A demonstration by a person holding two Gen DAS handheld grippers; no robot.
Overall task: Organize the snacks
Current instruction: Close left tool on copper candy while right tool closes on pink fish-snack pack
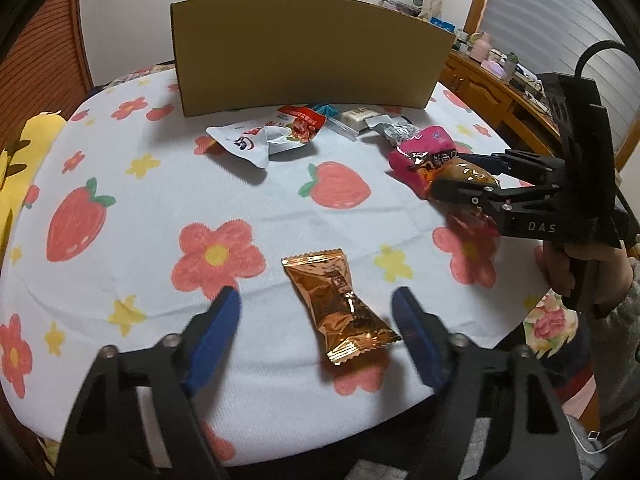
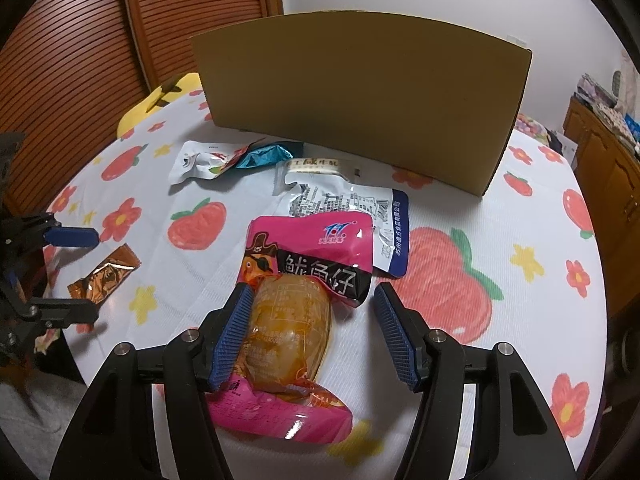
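The left hand-held gripper [image 1: 316, 304] sits spread over the copper candy wrapper [image 1: 340, 308] near the desk's [image 1: 132, 184] front edge, pads not touching it. The right hand-held gripper [image 2: 312, 332] is spread too, with the pink squid snack pack [image 2: 296, 304] between its fingers; only the left pad looks like it touches. The cardboard box [image 2: 360, 112] at the back hides its inside. Other packets [image 2: 344, 200] in front overlap, with labels hard to read.
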